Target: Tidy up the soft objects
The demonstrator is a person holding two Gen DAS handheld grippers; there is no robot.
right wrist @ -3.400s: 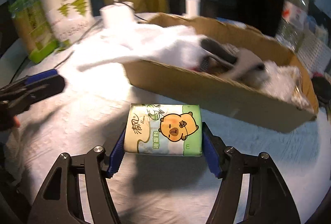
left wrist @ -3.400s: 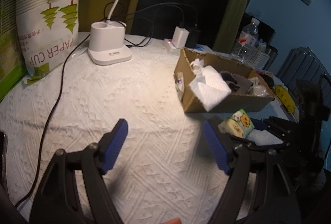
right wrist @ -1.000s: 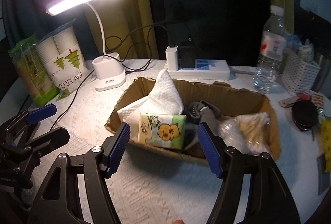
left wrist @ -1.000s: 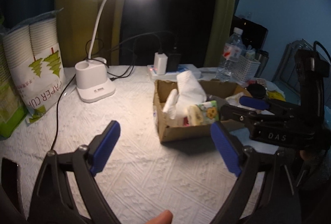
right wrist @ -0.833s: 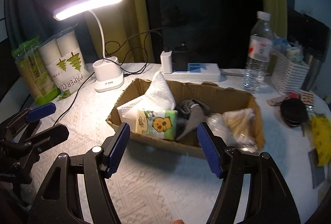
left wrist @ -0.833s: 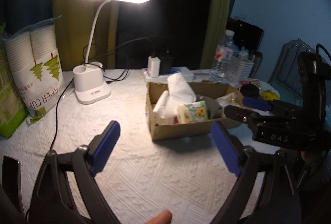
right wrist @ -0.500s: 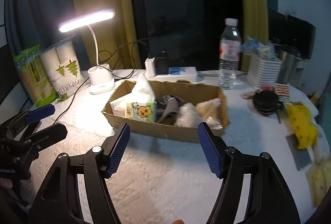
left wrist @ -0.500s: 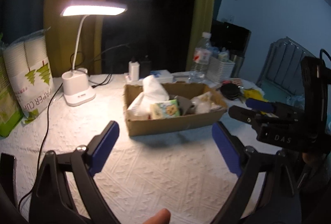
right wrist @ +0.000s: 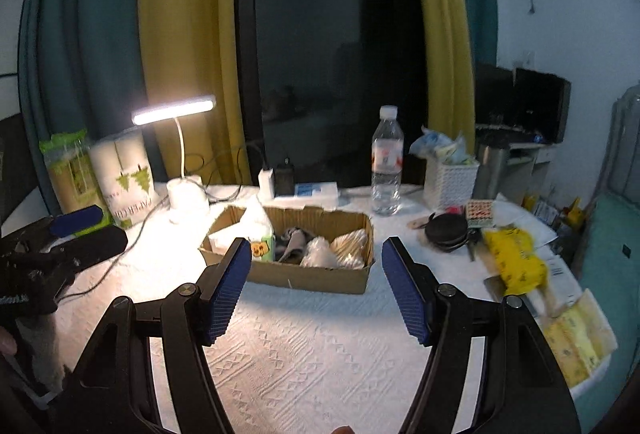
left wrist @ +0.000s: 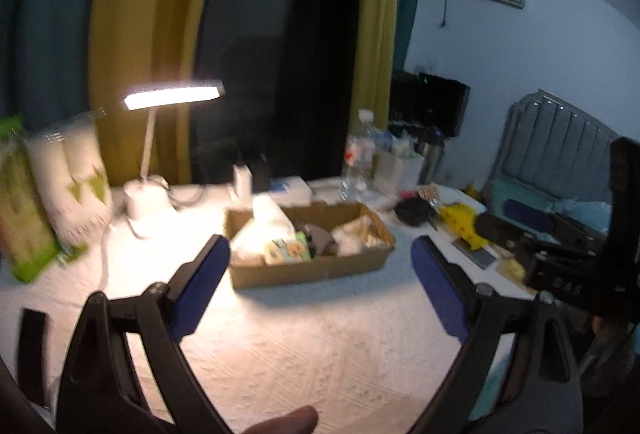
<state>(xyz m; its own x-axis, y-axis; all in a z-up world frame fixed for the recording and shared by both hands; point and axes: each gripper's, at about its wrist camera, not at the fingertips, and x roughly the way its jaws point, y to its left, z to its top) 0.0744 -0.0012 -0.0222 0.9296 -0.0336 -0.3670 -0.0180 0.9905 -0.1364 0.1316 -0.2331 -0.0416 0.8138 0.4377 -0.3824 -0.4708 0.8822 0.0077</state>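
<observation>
Both claws stand empty and wide open, well back from the cardboard box, which sits on the white-clothed counter straight ahead of them. In the right wrist view the right claw has the box at its twelve o'clock, framed between the two blue pads with nothing gripped. The box's long axis runs from nine to three o'clock across that line of sight, so its long front wall faces the claw.

The soft things already lie inside it: the white towel stands up at the nine o'clock end, the cartoon-printed tissue pack leans just beside it, a grey cloth sits mid-box, and pale crinkled bags fill the three o'clock end.

The left claw sees the same box at its twelve o'clock, slightly nearer its left pad; that view is smeared, so the contents read only roughly there. Its jaws are likewise spread with nothing between them.

What the next move turns on, I judge, is the clutter at the right claw's three to four o'clock: a yellow bag and a yellow tissue pack lie on the counter outside the box, well apart from the left claw. The right hand is clearly the nearer one if these count as soft objects left to gather.
</observation>
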